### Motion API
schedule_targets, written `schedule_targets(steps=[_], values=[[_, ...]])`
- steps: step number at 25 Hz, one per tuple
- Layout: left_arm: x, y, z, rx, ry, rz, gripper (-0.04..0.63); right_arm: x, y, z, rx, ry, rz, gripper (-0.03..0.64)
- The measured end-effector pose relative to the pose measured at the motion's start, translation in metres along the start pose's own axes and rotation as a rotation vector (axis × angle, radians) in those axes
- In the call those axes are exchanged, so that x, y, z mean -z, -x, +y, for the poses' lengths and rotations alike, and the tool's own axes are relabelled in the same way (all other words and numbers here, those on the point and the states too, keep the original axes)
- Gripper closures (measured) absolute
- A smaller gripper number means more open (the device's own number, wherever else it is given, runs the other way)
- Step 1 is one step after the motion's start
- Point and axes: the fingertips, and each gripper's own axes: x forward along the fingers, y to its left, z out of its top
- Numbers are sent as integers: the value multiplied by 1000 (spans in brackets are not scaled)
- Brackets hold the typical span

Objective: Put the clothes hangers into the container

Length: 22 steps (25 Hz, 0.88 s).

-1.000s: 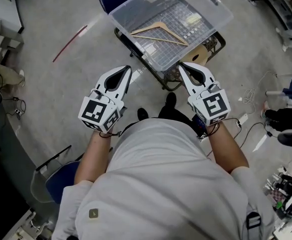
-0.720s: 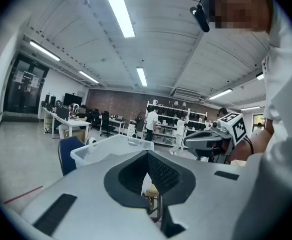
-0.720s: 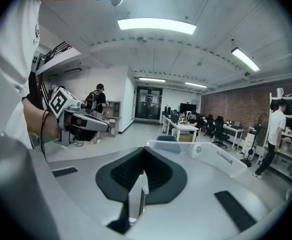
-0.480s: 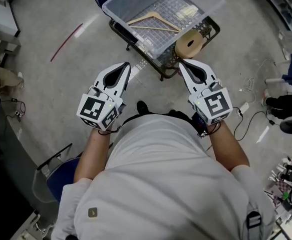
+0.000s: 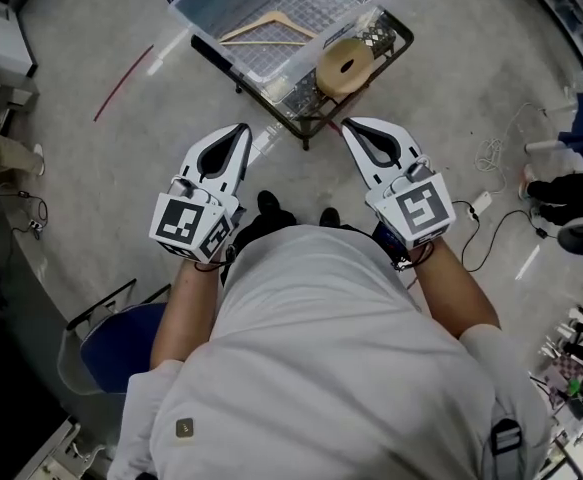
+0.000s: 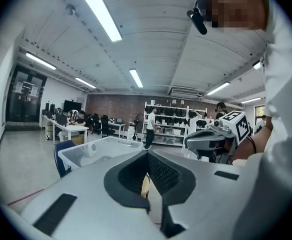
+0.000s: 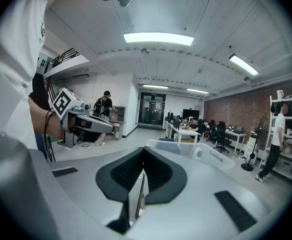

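A clear plastic container (image 5: pixel 199 16) sits on a black wire cart at the top of the head view. One wooden clothes hanger (image 5: pixel 262 31) lies inside it. My left gripper (image 5: pixel 242 129) and right gripper (image 5: pixel 349 125) are held side by side in front of my chest, short of the cart, tips pointing toward it. Both are shut with nothing between the jaws. In the left gripper view the left gripper (image 6: pixel 147 154) has its jaws closed, with the container (image 6: pixel 85 154) beyond them. The right gripper (image 7: pixel 144 152) also shows closed jaws in its own view, and the container (image 7: pixel 186 151) lies ahead.
A tan tape roll (image 5: pixel 343 65) rests on the cart (image 5: pixel 301 118) beside the container. A blue chair (image 5: pixel 121 340) stands at my lower left, cables and a power strip (image 5: pixel 481 206) on the floor to the right. Desks, shelves and people fill the room behind.
The container and cart have slid up and left in the head view, so I stand farther from them. The tape roll has come fully into sight. Both grippers stay shut and empty.
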Motion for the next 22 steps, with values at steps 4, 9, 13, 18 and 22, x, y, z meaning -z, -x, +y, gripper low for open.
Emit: schedule_targets(steps=[4, 9, 13, 18, 22], values=[[0, -3, -32, -27, -11, 1, 578, 8, 33, -6, -9, -15, -7, 598], [0, -8, -67, -23, -27, -21, 578, 20, 68, -12, -9, -26, -17, 598], [-1, -6, -84, -37, -30, -27, 578, 28, 83, -13, -16, -36, -23, 598], [0, -5, -95, -61, -25, -19, 578, 33, 93, -13, -28, -42, -27, 598], [-1, -6, -101, -61, -31, -21, 578, 32, 97, -14, -33, -41, -30, 598]])
